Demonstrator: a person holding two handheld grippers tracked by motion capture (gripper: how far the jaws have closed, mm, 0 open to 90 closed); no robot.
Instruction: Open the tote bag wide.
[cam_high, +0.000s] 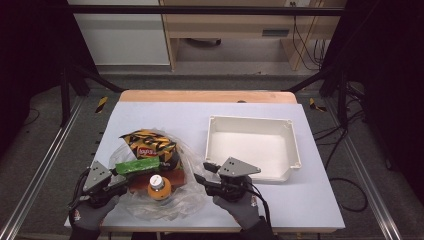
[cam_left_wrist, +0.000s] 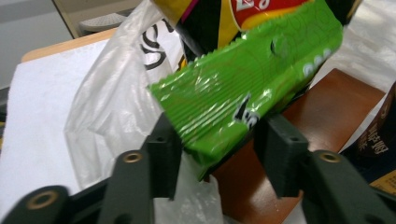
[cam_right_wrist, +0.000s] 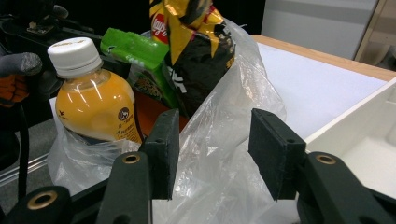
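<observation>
A clear plastic bag (cam_high: 176, 201) lies open on the near left of the table, with several snacks on it. A green packet (cam_high: 137, 165) rests across a brown box (cam_left_wrist: 327, 107), and my left gripper (cam_high: 122, 176) is shut on the packet's near end (cam_left_wrist: 233, 93). Behind it lies a yellow and black chips bag (cam_high: 149, 145). An orange juice bottle (cam_high: 160, 188) with a white cap stands upright in front. My right gripper (cam_high: 204, 173) is at the bag's right edge. Its jaws stand open, with loose bag film (cam_right_wrist: 224, 163) bulging between them.
A white tray (cam_high: 250, 120) stands to the right of the bag, close behind my right gripper, and its wall (cam_right_wrist: 355, 116) is near that gripper's right jaw. The table (cam_high: 165, 112) has a pale cover, with a wooden strip along the far edge.
</observation>
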